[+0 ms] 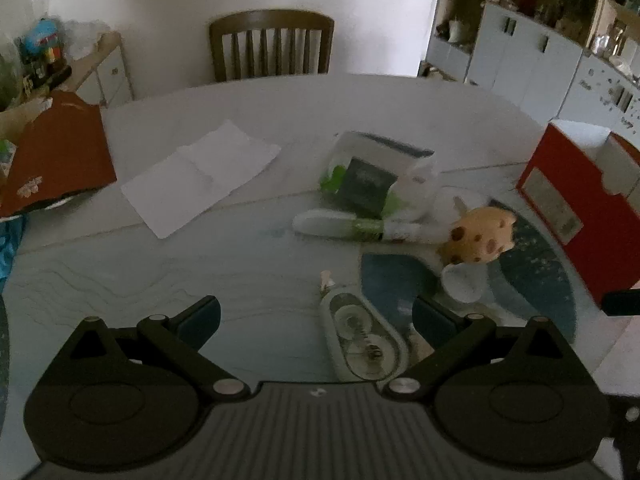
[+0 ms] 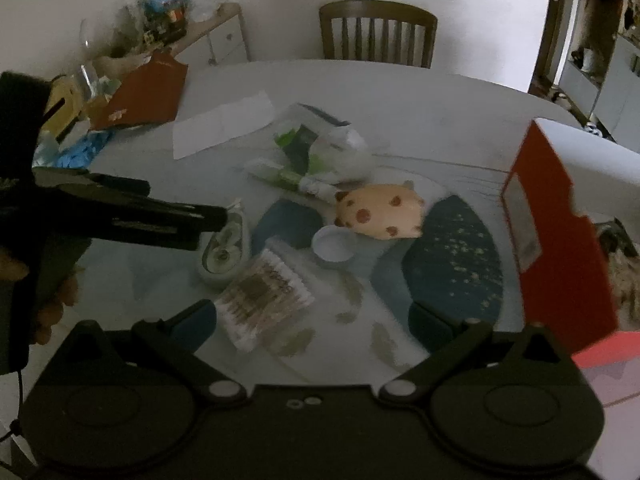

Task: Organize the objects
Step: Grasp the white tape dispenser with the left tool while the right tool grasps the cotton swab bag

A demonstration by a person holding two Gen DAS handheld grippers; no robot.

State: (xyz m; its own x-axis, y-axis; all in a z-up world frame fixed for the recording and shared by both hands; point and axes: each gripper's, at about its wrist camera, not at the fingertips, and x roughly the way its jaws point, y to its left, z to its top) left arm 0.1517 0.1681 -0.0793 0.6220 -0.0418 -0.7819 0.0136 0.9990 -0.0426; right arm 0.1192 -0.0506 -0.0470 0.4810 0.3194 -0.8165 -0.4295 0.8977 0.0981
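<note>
The pale green, oval plastic correction-tape dispenser (image 1: 362, 334) lies on the surface between your left claw's (image 1: 316, 320) wide-spread, empty fingers, nearer the right one. Expect it light, rigid and slick; take it across its narrow sides at mid-length. Just beyond sits a small white cup (image 1: 464, 282), then a tan spotted plush toy (image 1: 478, 240). Your right claw (image 2: 312, 324) is also wide open and empty, above a clear packet of cotton swabs (image 2: 262, 298). The red cardboard box (image 2: 560, 240) stands to its right.
</note>
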